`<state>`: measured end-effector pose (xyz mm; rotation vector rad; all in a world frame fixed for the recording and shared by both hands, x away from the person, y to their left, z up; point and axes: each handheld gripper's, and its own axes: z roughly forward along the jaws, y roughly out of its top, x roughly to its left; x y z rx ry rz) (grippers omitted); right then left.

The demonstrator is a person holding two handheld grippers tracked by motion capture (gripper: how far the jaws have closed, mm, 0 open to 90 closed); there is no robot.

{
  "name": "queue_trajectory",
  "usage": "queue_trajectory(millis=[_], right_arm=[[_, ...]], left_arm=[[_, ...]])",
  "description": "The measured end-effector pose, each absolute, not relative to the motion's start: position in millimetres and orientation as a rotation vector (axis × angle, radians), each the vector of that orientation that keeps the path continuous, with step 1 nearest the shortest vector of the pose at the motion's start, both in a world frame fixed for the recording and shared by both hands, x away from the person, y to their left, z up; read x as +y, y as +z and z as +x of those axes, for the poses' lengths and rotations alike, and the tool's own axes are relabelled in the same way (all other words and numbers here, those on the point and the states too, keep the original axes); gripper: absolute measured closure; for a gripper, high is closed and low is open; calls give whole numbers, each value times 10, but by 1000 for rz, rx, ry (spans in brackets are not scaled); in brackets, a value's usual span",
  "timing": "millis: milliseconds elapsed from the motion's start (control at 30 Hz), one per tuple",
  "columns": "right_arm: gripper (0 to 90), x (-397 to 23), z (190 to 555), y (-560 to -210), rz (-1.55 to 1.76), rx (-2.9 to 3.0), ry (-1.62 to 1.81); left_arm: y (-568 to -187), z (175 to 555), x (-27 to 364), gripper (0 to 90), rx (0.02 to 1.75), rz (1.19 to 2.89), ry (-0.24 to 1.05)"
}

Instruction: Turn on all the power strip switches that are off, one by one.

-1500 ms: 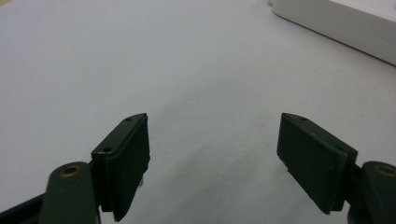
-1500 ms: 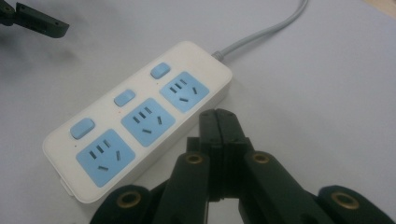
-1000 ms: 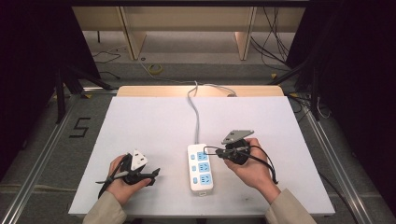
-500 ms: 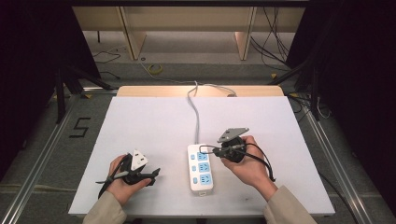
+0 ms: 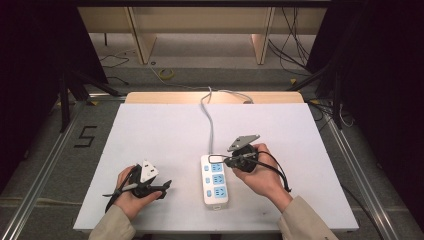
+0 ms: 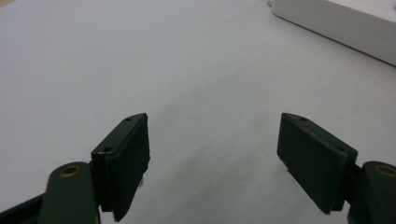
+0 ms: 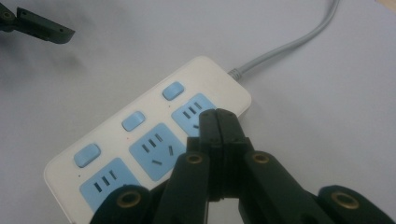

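The right gripper [image 7: 218,122], a black two-jaw tool with brass-coloured pivot pins, has its jaws pressed flat together with nothing between them, and in the right gripper view their tips hang over the far socket of a white plastic power strip [image 7: 107,140] with three pale blue sockets and three pale blue push buttons; whether the tips touch the socket face I cannot tell. In the high view this gripper [image 5: 231,161] sits in the person's right hand [image 5: 260,172] at the far right edge of the strip [image 5: 214,180], a grey three-cornered plate tilted up on top of it and a black cable looping past the wrist. The left gripper [image 6: 215,163] has its jaws spread wide apart, empty, with only bare white tabletop [image 6: 140,65] between them and a side of the white strip [image 6: 336,23] at the upper right of its view. From above, the left gripper [image 5: 162,187] is held low in the left hand [image 5: 131,192] near the front of the table, well apart from the strip and pointing toward it. The strip lies lengthwise near the table's front centre, and its grey round cord [image 5: 210,125] runs from its far end back across the white table [image 5: 150,130] and over the rear edge.
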<state>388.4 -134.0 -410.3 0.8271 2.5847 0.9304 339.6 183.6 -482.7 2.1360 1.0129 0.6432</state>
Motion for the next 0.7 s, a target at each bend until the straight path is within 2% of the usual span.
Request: queue_trajectory(millis=[700], right_arm=[[900, -1104, 3962, -4125, 809, 2620, 904]], left_arm=[[-4822, 3395, 1831, 254, 1011, 2138, 642]])
